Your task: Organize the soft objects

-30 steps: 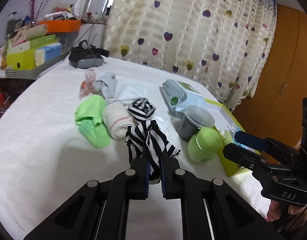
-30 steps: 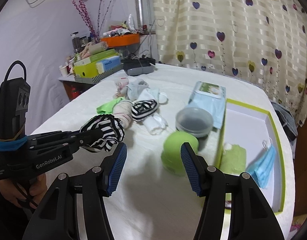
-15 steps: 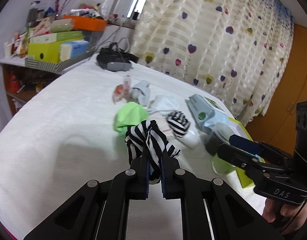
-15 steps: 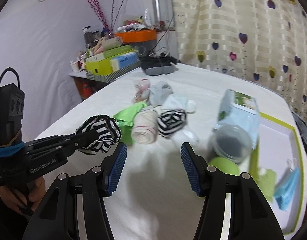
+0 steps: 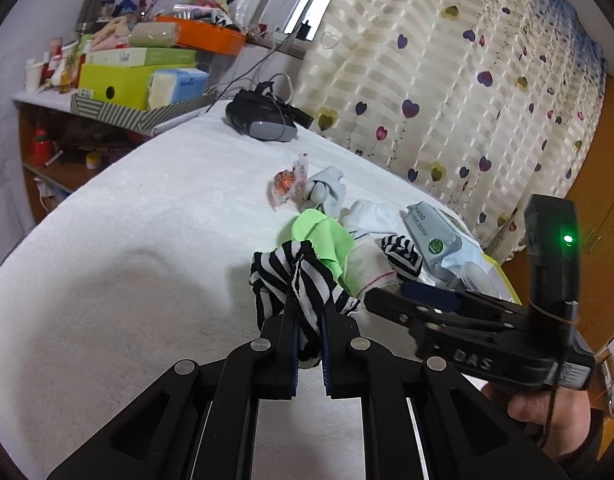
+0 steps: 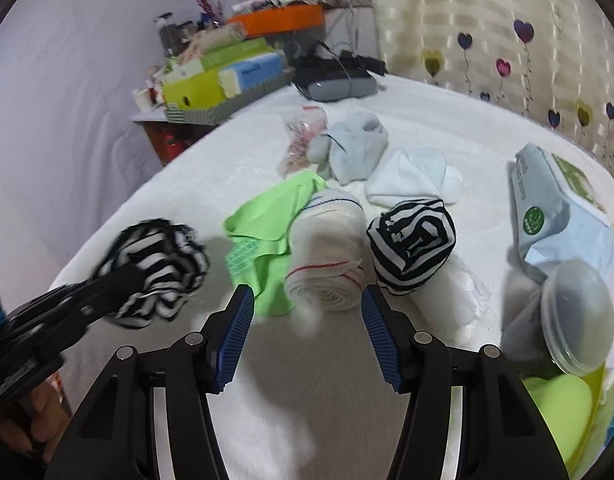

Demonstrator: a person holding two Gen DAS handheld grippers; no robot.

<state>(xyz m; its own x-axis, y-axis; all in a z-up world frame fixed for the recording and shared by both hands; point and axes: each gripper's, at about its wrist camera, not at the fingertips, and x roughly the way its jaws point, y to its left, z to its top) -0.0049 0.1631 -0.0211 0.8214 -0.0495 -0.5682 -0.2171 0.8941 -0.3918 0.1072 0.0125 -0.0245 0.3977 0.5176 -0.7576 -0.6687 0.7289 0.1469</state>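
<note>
My left gripper [image 5: 309, 316] is shut on a black-and-white striped sock [image 5: 293, 280] and holds it above the white table; the sock also shows at the left of the right wrist view [image 6: 155, 264]. My right gripper [image 6: 307, 322] is open and empty, just in front of a rolled cream sock [image 6: 327, 252]. Beside the roll lie a green sock [image 6: 263, 232] and a second striped sock ball [image 6: 411, 240]. A grey-blue sock [image 6: 355, 148] and a white sock [image 6: 415, 176] lie farther back.
A wipes pack [image 6: 559, 200], a clear lidded jar [image 6: 579, 320] and a green lid [image 6: 559, 412] sit at the right by a green-rimmed box [image 5: 503, 276]. A plastic wrapper [image 6: 303, 136] and a VR headset [image 5: 263, 120] lie farther back. Cluttered shelves [image 5: 135, 76] stand left.
Both grippers have swung left toward the sock pile. The right gripper has come close to the cream roll. The left still holds the striped sock.
</note>
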